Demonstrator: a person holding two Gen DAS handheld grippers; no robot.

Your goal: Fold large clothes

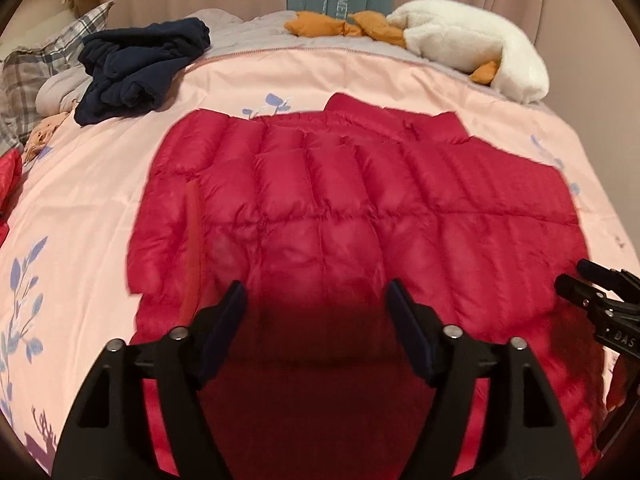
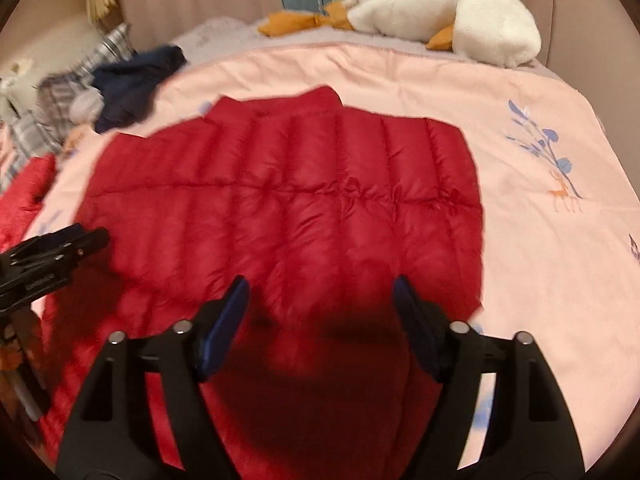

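A red quilted puffer jacket (image 1: 352, 200) (image 2: 288, 208) lies flat on the pink bedspread (image 1: 100, 208) (image 2: 540, 240), collar toward the far side. My left gripper (image 1: 316, 292) hovers over the jacket's near edge with jaws wide apart and nothing pinched between the blue pads. My right gripper (image 2: 322, 286) also stands open above the near part of the jacket, nothing gripped. Each gripper shows in the other's view: the right gripper (image 1: 576, 276) at the right edge, the left gripper (image 2: 86, 236) at the left edge.
A crumpled navy garment (image 1: 140, 68) (image 2: 136, 80) lies at the far left by a plaid pillow (image 1: 36, 68). A white plush goose (image 1: 472, 44) (image 2: 444, 12) rests at the far right. More red fabric (image 2: 24, 200) lies at the left edge.
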